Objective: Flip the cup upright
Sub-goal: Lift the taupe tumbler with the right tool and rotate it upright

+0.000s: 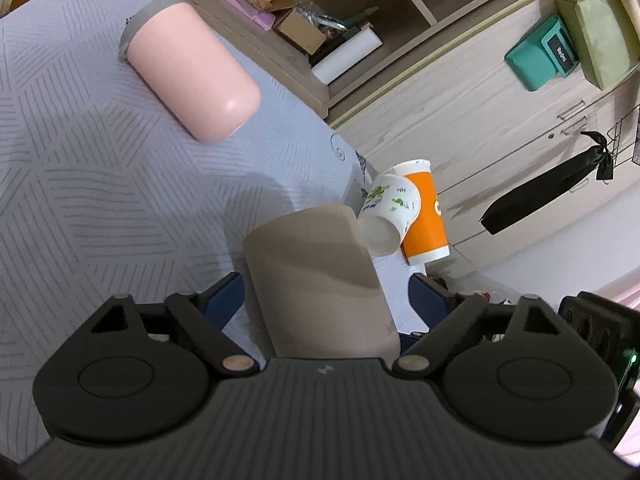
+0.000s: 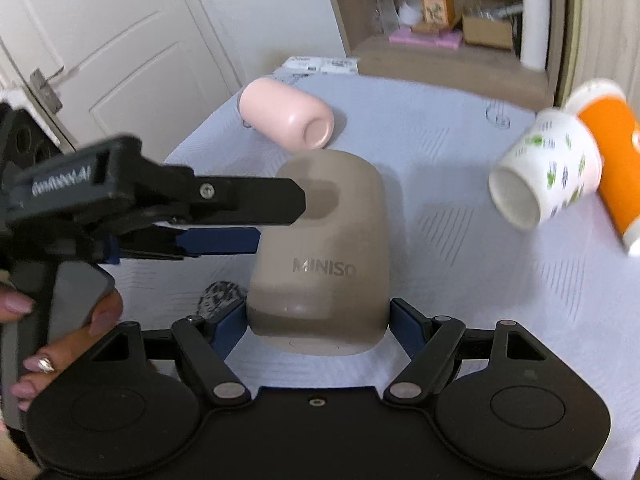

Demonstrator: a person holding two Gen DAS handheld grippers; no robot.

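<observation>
A taupe MINISO cup (image 2: pixel 324 256) lies tilted over the grey quilted bed, its base toward the right wrist camera. My right gripper (image 2: pixel 318 320) is shut on the cup's base end, blue pads on both sides. My left gripper (image 2: pixel 276 220) reaches in from the left with its fingers beside the cup's upper side. In the left wrist view the same cup (image 1: pixel 320 280) sits between the left gripper's (image 1: pixel 324 292) blue pads, which stand spread a little off its sides, open.
A pink cup (image 2: pixel 288 118) lies on its side farther back on the bed (image 2: pixel 460 240). A white printed paper cup (image 2: pixel 548 168) and an orange paper cup (image 2: pixel 612 160) lie at the right. Shelves and a door stand behind.
</observation>
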